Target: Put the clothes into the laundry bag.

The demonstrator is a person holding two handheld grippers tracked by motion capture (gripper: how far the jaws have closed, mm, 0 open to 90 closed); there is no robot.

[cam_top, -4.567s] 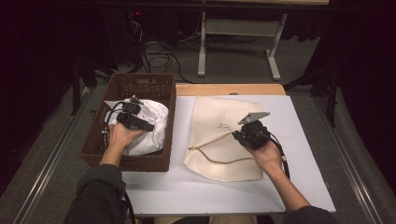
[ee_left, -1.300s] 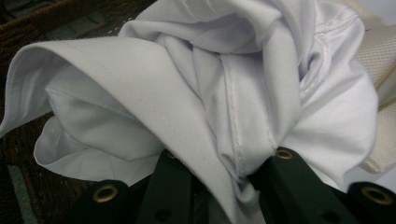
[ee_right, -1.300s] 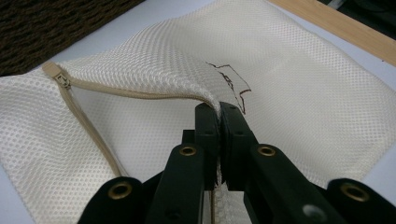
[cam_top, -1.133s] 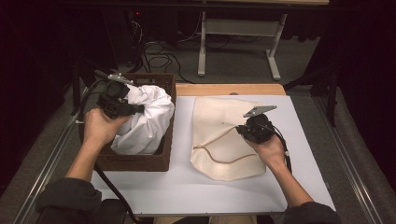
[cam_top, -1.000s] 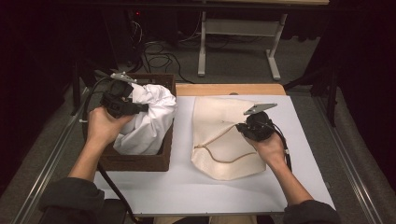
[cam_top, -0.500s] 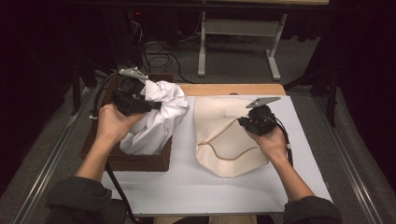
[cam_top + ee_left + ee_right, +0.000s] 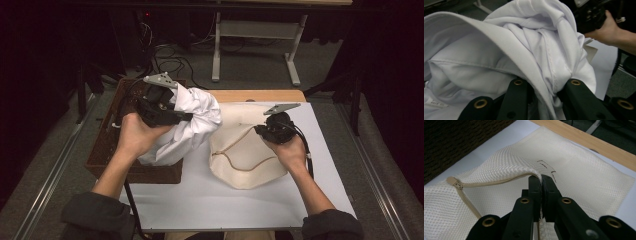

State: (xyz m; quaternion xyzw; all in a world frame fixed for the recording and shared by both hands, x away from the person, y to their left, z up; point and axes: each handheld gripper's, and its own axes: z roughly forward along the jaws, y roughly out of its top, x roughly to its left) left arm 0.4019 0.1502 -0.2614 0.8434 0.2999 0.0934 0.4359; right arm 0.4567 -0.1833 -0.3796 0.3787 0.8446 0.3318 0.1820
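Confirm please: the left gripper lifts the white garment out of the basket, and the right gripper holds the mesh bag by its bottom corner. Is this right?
Not quite. The right gripper pinches the mesh bag at the zipper edge of its opening, not a bottom corner, as the right gripper view shows. The rest is right.
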